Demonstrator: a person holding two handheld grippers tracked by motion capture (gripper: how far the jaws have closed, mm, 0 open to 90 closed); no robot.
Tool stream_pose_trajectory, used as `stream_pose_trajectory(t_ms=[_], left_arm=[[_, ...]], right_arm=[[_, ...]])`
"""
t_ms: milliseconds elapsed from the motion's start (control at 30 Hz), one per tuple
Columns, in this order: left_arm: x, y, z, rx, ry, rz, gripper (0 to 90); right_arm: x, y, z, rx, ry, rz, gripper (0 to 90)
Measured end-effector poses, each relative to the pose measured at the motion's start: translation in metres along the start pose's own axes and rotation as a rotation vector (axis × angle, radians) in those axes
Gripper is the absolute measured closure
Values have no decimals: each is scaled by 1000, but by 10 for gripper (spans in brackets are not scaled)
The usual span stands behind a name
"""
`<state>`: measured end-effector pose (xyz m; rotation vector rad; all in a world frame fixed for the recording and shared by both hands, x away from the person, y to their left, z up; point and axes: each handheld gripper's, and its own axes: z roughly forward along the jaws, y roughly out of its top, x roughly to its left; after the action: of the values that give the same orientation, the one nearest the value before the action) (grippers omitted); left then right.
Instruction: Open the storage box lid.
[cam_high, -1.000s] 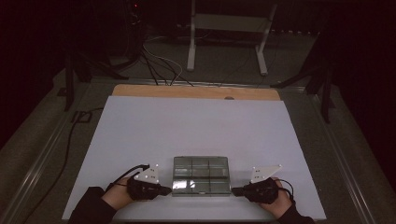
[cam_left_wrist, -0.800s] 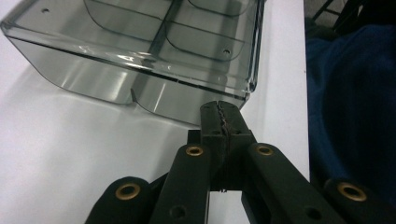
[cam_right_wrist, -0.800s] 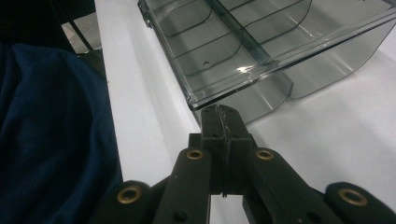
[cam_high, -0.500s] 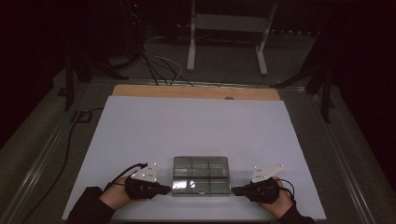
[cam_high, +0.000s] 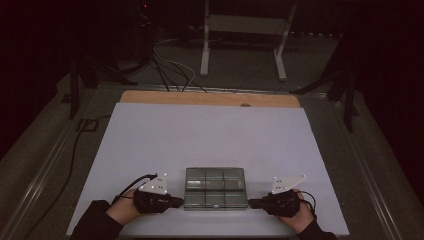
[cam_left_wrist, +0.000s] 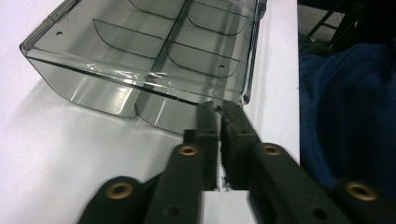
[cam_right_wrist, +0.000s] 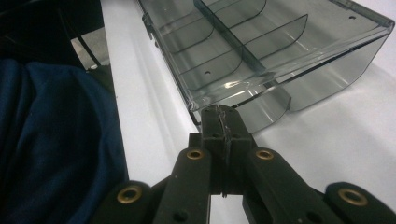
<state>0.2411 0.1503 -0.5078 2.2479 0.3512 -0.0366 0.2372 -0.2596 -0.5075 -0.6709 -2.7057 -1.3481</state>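
The clear smoky plastic compartment box is sitting at the white table's near edge. Both the left gripper and the right gripper, jaws nearly together, are touching its near corners; uneven pressing risks skewing it.

Far end of the clear divided box beyond the frame's top edge in both gripper views.

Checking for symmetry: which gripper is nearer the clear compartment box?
Neither clearly. The left gripper sits at the clear compartment box's left near corner, the right gripper at its right near corner, both with tips at its edge.
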Motion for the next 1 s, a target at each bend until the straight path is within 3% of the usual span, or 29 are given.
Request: stream_pose_trajectory(t_ms=[133,233,433,600,700,733,767,800,867,1000], left_arm=[[0,1,-1,-22,4,-3,819],[1,1,-2,-34,1,-11,707],[3,-2,-2,-59,45,-13,504],[5,-2,-3,-86,31,-30,511],[4,1,-5,-97,73,-34,467],[4,1,-5,-97,73,-34,394],[3,2,-5,-99,101,-43,295],[3,4,-5,-94,129,-60,265],[3,4,-5,-94,137,-70,193],[2,6,-4,-116,167,-40,198]], right_arm=[[-1,1,-2,-20,6,9,900],[-1,2,-2,-34,10,12,900],[0,5,-3,-58,10,15,900],[0,8,-5,-89,15,21,900],[-1,9,-7,-102,15,29,900],[-1,10,-7,-107,15,34,900],[-1,10,-8,-114,15,33,900],[-1,11,-8,-117,13,35,900],[-1,11,-9,-119,10,32,900],[-2,13,-11,-138,5,37,900]])
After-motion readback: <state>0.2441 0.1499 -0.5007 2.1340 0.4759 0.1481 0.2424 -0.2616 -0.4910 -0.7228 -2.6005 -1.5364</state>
